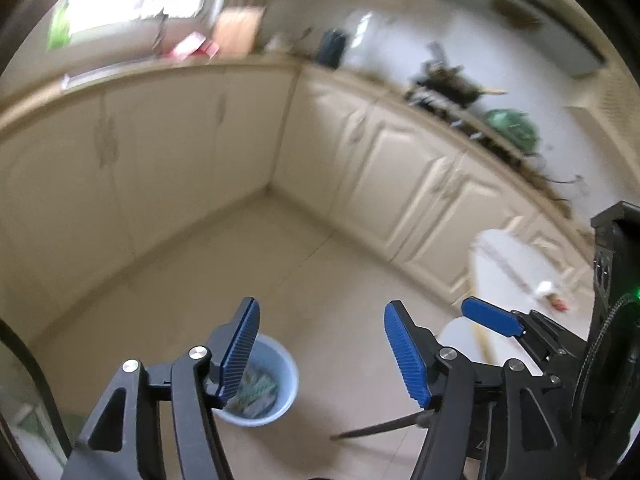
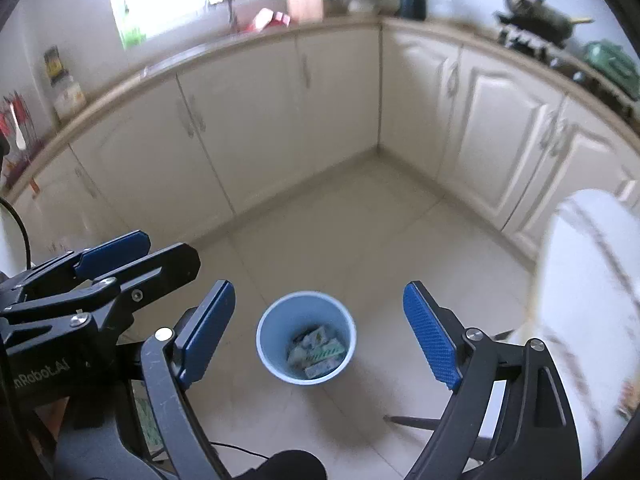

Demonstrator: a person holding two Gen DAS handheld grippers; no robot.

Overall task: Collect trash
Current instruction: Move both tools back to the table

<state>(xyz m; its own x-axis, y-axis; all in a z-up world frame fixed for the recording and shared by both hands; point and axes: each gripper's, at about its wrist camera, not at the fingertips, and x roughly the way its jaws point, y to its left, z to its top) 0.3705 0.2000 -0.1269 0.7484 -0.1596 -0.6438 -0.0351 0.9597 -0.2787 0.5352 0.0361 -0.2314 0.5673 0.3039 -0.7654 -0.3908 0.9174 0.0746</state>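
While both tongs, left (image 1: 320, 354) and right (image 2: 320, 332), are gaping wide and empty above the blue bin (image 2: 306, 336), you are risking knocking it over by descending carelessly.

cream cabinets (image 2: 280, 120) | tiled floor (image 2: 360, 240) | green pot (image 2: 612, 64) on counter | white table (image 2: 592, 280)

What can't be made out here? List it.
- Bin: left wrist view, near side hidden by the left claw.
- Trash in bin: right wrist view, print too small.
- White table: blurred, cut by frame edge.
- Countertop clutter: blurred.
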